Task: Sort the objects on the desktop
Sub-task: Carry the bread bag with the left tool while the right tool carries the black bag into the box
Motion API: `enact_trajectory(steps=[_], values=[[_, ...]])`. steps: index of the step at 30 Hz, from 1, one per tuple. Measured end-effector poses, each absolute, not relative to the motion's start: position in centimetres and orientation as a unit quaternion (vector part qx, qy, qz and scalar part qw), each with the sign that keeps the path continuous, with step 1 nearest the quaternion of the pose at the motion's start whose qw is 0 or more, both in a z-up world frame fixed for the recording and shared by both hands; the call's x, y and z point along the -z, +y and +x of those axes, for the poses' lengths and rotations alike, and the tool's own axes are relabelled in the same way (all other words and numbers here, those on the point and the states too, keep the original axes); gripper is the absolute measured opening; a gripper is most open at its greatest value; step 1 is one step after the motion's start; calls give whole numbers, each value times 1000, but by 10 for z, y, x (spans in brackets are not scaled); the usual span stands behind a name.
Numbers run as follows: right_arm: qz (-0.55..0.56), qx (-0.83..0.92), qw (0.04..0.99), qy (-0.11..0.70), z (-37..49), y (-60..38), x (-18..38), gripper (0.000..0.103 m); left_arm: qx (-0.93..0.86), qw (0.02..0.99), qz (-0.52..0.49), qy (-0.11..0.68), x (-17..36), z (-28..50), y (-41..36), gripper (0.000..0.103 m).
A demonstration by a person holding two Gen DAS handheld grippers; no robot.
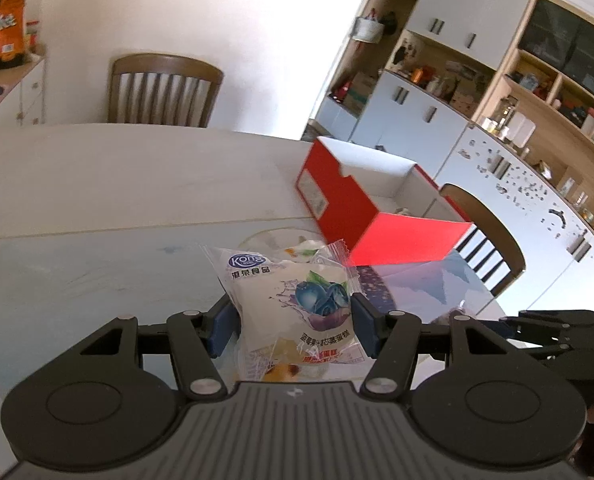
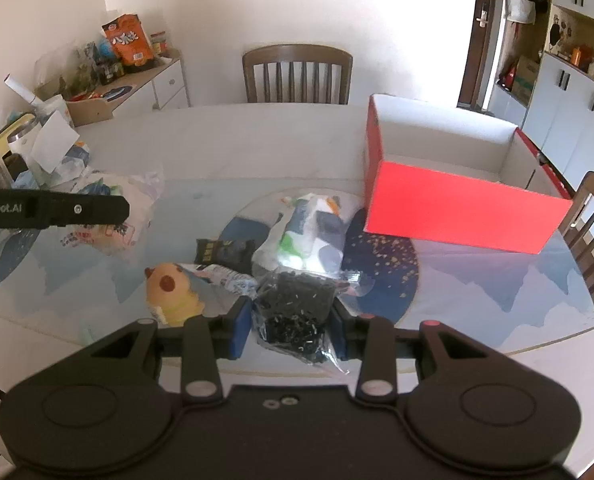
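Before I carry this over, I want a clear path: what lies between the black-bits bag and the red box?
In the right wrist view: a patterned pouch and bare mat between the bag and box.

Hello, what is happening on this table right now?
A person is sorting snacks with two handheld grippers. The left gripper clamps a blueberry cake packet; the right gripper clamps a clear bag of dark pieces. An open red box stands nearby. A yellow toy and other packets lie on the table.

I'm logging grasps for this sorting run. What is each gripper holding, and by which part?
Left gripper: blueberry cake packet, pinched across its sides. Right gripper: clear bag of black pieces, by its sides.
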State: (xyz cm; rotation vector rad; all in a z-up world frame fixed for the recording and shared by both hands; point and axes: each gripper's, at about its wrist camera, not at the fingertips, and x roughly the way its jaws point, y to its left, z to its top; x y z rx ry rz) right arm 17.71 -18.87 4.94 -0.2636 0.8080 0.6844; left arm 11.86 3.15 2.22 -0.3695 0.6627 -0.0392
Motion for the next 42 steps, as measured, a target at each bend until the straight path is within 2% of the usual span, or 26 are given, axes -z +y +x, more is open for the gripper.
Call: enact_trajectory(steps=[42], values=[[-110,-311,872,363,308,-276,-74,39,61,935,-139,322,-48,251,-84,60]])
